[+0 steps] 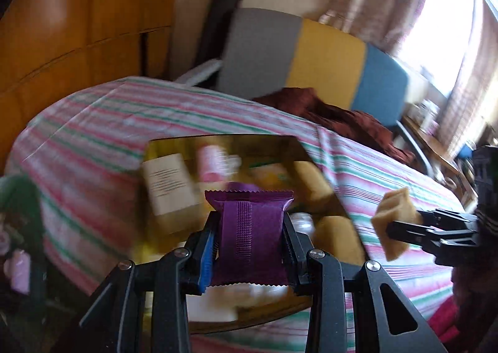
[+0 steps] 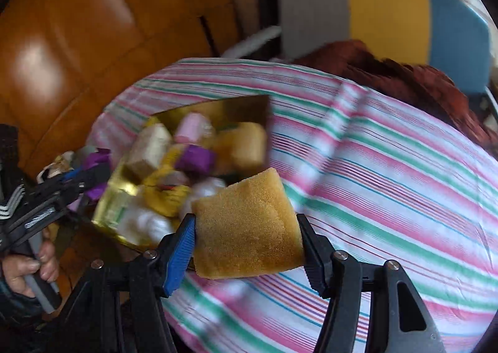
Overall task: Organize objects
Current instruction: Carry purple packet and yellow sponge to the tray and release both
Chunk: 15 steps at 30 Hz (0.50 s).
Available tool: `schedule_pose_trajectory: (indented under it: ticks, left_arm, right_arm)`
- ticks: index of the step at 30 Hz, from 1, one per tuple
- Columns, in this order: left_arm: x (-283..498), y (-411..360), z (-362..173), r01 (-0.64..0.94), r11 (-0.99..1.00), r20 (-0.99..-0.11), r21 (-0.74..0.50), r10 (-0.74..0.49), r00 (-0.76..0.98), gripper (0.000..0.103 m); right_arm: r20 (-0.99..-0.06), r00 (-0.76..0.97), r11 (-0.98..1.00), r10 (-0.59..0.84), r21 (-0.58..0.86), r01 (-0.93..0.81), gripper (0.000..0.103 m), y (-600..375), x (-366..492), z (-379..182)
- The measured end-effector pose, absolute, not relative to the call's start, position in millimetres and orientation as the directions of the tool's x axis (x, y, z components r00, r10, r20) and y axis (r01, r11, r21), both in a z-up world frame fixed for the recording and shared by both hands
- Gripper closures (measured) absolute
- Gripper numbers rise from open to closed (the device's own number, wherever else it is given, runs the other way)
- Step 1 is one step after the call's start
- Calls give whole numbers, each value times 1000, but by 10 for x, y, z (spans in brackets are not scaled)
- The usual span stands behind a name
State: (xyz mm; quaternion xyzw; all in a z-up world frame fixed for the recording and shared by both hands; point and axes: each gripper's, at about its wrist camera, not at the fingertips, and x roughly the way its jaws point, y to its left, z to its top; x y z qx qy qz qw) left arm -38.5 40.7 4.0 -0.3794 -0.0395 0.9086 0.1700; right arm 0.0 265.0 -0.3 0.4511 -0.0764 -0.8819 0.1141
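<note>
Gold tray (image 1: 280, 142) lay just ahead of the left gripper (image 1: 251, 240) clamping a purple packet (image 1: 250, 228), nearer than the right gripper (image 2: 246, 237) grasping a sponge (image 2: 249, 225).

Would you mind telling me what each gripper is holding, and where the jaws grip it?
The left gripper clamps a purple packet by its two long sides. The right gripper squeezes a yellow sponge by its opposite side edges.

2 grippers: left gripper (image 1: 252, 244), right gripper (image 2: 246, 244). 1 gold tray (image 2: 218, 107). 2 purple packets (image 1: 252, 228) (image 2: 196, 159). Sponges: 1 held (image 2: 246, 225), others too blurred to count.
</note>
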Motion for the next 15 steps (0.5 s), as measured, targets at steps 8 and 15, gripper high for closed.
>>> schedule_pose_trajectory:
  ticks: [8, 15]
  left_arm:
    - [-342, 50, -66, -206, -955, -687, -214, 297, -663, 66]
    - [-423, 187, -85, -223, -958, -693, -179, 284, -662, 66]
  right_arm:
    - [-782, -543, -951, -306, 222, 216, 40, 2134, -290, 2]
    - [-793, -540, -958, -283, 208, 196, 40, 2050, -474, -19]
